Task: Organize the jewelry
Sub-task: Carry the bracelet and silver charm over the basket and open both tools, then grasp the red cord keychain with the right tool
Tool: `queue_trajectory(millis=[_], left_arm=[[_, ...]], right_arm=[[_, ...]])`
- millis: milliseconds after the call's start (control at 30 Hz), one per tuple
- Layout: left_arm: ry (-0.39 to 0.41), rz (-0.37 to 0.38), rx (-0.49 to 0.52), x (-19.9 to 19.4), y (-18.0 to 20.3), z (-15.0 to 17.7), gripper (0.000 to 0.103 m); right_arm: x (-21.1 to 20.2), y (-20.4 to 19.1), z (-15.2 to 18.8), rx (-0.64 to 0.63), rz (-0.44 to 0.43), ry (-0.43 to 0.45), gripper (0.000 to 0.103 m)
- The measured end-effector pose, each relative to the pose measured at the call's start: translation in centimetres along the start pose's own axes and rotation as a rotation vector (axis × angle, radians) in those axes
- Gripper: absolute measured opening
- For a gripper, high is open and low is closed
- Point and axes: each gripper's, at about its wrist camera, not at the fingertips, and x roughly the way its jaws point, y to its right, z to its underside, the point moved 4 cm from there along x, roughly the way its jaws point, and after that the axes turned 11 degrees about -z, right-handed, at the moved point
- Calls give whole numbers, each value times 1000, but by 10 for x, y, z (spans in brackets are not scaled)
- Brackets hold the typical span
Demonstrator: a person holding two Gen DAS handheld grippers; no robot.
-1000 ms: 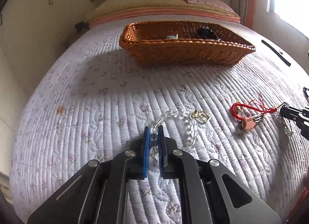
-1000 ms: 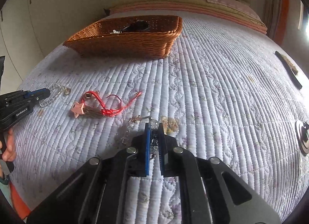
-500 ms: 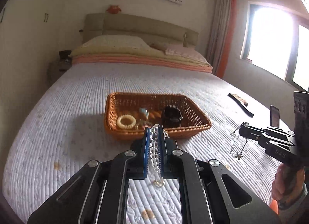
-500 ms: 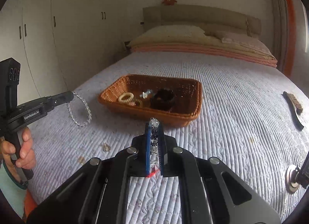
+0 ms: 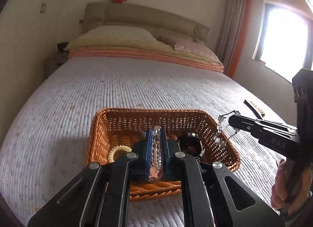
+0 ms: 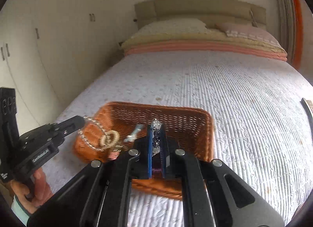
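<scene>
Wicker, orange-brown and open-topped, the basket [image 5: 162,121] sat on the quilted bed [image 5: 117,86] just ahead of both tongs; inside it lay a pale coiled hair tie [image 5: 118,151], a dark round piece [image 5: 190,145] and a small silvery item [image 6: 135,132]. The left tongs [image 5: 156,146] were clamped narrow on a clear bead bracelet [image 5: 156,144], its loop hanging over the basket's left rim in the right wrist view; the right tongs [image 6: 156,141] were pinched shut on a crystal chain [image 6: 156,129] that dangled over the right rim in the left wrist view. Both pieces looked close to their drop, though neither was fully inside the walls. The likely trouble, as I judged it: letting go while a strand hung across the rim would let it slide outward onto the bed; the chain's loose ends could also snag in the weave, or catch on the bracelet if both fell together; beads wedged between the pads might cling after the tongs opened and drag the strand back out.
</scene>
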Motion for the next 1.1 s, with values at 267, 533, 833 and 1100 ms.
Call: queue_trajectory(millis=[267, 533, 833, 1100], left_arm=[[-97, -16, 11, 37, -3, 28, 6], [-122, -22, 3, 26, -9, 29, 11], [-28, -6, -11, -59, -19, 23, 44], [14, 6, -22, -126, -28, 47, 48]], right_arm=[[42, 31, 17, 24, 65, -119, 6], [51, 33, 37, 80, 52, -195, 14], [-9, 0, 47, 88, -7, -128, 49], [-50, -67, 92, -56, -79, -133, 49]])
